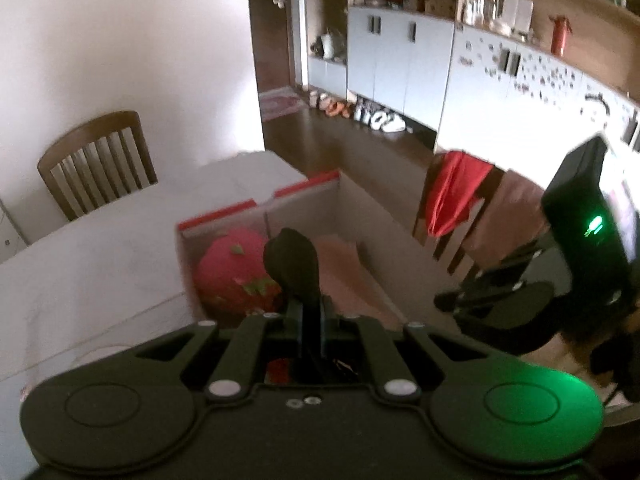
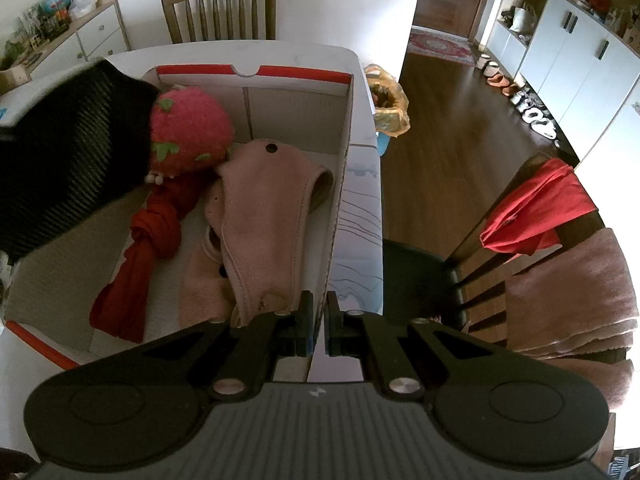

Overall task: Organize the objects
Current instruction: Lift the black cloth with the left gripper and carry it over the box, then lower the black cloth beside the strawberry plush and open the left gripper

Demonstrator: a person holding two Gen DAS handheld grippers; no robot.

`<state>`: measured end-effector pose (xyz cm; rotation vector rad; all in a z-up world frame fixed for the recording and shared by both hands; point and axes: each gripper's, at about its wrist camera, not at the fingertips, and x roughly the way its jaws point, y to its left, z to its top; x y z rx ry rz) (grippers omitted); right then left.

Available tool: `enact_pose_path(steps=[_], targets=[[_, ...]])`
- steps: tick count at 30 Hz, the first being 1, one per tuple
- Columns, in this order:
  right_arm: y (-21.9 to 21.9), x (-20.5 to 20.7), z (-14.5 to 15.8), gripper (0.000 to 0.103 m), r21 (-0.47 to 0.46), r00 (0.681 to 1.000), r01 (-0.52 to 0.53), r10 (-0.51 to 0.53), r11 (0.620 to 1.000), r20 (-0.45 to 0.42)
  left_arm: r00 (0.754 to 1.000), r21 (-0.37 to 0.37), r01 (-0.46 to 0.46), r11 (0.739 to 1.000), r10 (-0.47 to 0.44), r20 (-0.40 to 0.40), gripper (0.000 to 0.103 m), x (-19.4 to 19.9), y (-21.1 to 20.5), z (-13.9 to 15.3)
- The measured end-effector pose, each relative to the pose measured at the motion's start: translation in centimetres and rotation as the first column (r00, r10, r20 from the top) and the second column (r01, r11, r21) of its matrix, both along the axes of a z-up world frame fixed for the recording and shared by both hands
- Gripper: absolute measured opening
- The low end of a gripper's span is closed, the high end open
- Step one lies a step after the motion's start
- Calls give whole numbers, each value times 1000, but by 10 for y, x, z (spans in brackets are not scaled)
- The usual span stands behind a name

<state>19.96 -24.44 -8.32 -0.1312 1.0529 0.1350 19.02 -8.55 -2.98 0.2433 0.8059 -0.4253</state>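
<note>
Right gripper fingers clamp box wall; black cloth hides corner.

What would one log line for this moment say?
left gripper: shut on dark item; right gripper: shut on box wall; inside: strawberry plush, pink garment

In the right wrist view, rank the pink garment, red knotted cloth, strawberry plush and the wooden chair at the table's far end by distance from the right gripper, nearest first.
1. Pink garment: in the box, just left of the right gripper.
2. Red knotted cloth: further left, on the box floor.
3. Strawberry plush: box's far left corner.
4. Wooden chair: beyond the table.
</note>
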Motion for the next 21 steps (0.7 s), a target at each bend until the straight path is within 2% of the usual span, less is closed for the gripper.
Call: enact_pose_path(steps=[7,12,17,21], targets=[[0,0,-1,5,4,1000,1,-1,1000,-1,998,73,26,997,-21,-61,5,6,-14,-37],[0,1,-1,5,6,1000,2,-2,1000,-1,993,92,35,995,-24,-120,5,12,-20,-55],[-1,1,-2,5,5,1000,1,-1,1000,0,977,78,37,996,-19,-211,7,20,-24,-71],[-1,1,-2,5,5,1000,0,0,1000,0,962,65,28,997,-9,-275,14,26,-24,-82]])
